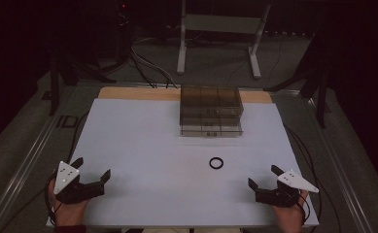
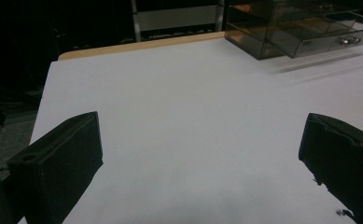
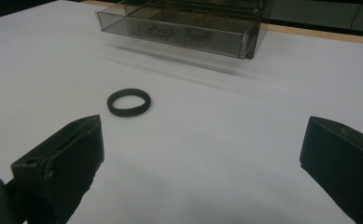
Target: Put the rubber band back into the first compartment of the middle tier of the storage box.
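Note:
A small black ring (image 1: 216, 163) lies flat on the white table sheet (image 1: 143, 141), right of centre; in the right gripper view the ring (image 3: 129, 102) sits ahead and left of the jaws. A smoky clear drawer box (image 1: 210, 110) stands at the back middle, its lower drawer pulled out a little (image 3: 179, 29). My left gripper (image 1: 93, 168) rests open near the front left edge, nothing between its jaws (image 2: 202, 149). My right gripper (image 1: 264, 175) rests open at the front right, below and right of the ring, jaws wide apart (image 3: 202, 149) and empty.
The white sheet covers a wooden tabletop whose bare strip (image 1: 138, 93) shows at the back. Beyond the table stand a white frame (image 1: 220, 34) and floor cables (image 1: 147, 65). Dark stands (image 1: 60, 73) flank the table's far corners.

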`<state>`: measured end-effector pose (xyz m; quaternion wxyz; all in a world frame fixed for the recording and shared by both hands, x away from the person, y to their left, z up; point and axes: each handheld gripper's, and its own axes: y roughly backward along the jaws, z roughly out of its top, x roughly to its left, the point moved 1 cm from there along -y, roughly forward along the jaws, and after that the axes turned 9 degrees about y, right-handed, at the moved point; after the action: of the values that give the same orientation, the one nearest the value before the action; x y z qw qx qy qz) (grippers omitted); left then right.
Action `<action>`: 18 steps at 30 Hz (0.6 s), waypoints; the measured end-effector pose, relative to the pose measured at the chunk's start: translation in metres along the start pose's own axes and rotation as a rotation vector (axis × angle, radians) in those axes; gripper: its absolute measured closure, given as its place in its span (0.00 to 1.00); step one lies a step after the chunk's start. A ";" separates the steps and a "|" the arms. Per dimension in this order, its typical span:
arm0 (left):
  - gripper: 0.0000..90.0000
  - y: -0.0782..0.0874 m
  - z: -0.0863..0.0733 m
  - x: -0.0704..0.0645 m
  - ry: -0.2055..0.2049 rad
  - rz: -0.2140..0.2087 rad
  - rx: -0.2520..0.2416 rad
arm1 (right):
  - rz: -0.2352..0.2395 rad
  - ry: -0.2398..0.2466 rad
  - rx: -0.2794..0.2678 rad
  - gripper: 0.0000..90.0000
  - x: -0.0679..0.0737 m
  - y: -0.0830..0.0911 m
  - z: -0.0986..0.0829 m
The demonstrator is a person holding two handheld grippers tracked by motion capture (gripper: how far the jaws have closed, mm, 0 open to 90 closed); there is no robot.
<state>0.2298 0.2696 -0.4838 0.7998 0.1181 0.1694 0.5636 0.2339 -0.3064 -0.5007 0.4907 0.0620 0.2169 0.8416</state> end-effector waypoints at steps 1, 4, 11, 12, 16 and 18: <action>0.00 0.000 0.000 0.000 0.000 -0.002 0.001 | -0.002 0.000 -0.001 0.00 0.000 0.000 0.000; 0.00 -0.001 0.001 -0.001 -0.001 -0.006 -0.003 | -0.006 0.003 -0.011 0.00 0.001 0.001 0.001; 0.00 -0.005 0.007 -0.011 -0.022 -0.032 -0.005 | -0.011 -0.001 -0.019 0.00 0.001 0.003 0.001; 0.00 -0.007 0.010 -0.013 -0.021 -0.037 -0.007 | -0.014 -0.005 -0.019 0.00 0.001 0.003 0.001; 0.00 -0.011 0.019 -0.019 -0.036 -0.063 -0.017 | -0.021 0.001 -0.025 0.00 0.002 0.005 0.001; 0.00 -0.014 0.025 -0.024 -0.045 -0.076 -0.024 | -0.023 -0.012 -0.032 0.00 0.002 0.006 0.001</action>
<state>0.2448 0.2423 -0.4633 0.8255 0.1145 0.1491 0.5321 0.2287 -0.3069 -0.4980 0.5024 0.0567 0.2013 0.8390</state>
